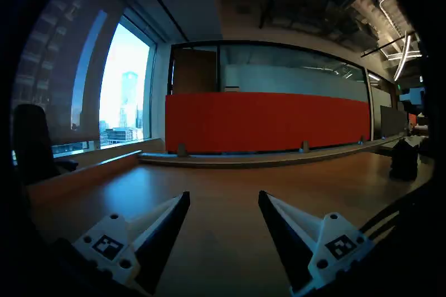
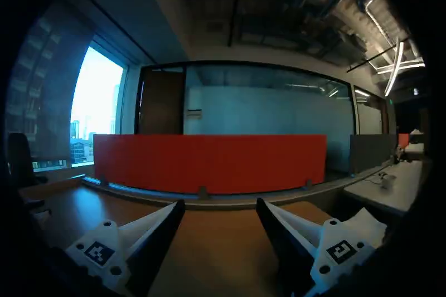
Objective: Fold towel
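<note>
Office room, big window (image 1: 125,107) on the left and a glass wall behind. Red partition (image 1: 267,121) runs flat and matte along the back edge of the wooden counter (image 1: 223,180), which is smooth, brown and slightly glossy. Dark chair (image 1: 30,135) sits at the far left.

Left gripper (image 1: 223,193): fingers spread wide, nothing between them, bare wood ahead. Right gripper (image 2: 220,202): same, wide and holding nothing.

We can't confirm the towel. The one candidate is a pale sheet (image 2: 372,220) with a soft creased edge, low on the right, just past the right gripper's right-hand finger. It's mostly hidden, so we can't tell its long axis. If that's it, we judge the right gripper is nearer and the reach goes rightward and down.

Small dark lumpy object (image 1: 404,160) sits on the counter far right of the left gripper.
</note>
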The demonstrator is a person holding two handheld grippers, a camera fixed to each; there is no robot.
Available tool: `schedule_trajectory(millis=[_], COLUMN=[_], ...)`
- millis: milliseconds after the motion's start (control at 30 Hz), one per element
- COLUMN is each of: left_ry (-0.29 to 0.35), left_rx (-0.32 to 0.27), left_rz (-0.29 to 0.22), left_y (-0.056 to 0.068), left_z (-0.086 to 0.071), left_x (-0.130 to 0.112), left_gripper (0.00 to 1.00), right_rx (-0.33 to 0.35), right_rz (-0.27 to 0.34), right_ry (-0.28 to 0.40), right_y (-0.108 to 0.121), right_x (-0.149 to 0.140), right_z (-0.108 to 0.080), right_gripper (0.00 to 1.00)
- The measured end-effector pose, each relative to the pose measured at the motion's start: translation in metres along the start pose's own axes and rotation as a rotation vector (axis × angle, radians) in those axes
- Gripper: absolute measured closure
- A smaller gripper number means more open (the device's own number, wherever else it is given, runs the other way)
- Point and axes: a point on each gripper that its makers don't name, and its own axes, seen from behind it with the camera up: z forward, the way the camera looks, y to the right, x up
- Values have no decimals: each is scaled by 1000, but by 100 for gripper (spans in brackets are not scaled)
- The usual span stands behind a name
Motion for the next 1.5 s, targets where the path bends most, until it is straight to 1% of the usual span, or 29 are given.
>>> schedule_trajectory(millis=[67, 267, 367, 600, 967, 1267, 1500], left_ry=[0, 0, 0, 0, 0, 0, 0], left_rx=[0, 0, 0, 0, 0, 0, 0], left_rz=[1, 0, 0, 0, 0, 0, 0], left_y=[0, 0, 0, 0, 0, 0, 1], left_z=[0, 0, 0, 0, 0, 0, 0], left_x=[0, 1, 1, 1, 1, 1, 1], left_gripper=[9, 9, 9, 9, 9, 9, 9], right_rx=[-1, 2, -3, -29, -24, -17, -15], right_rz=[9, 8, 16, 24, 30, 41, 23], right_ry=[8, 28, 30, 22, 0, -25, -54], right_y=[2, 6, 9, 21, 24, 19, 18], right_x=[-5, -24, -38, -73, -113, -130, -142], right_z=[0, -6, -9, -13, -21, -21, -20], right_gripper=[1, 1, 1, 1, 1, 1, 1])
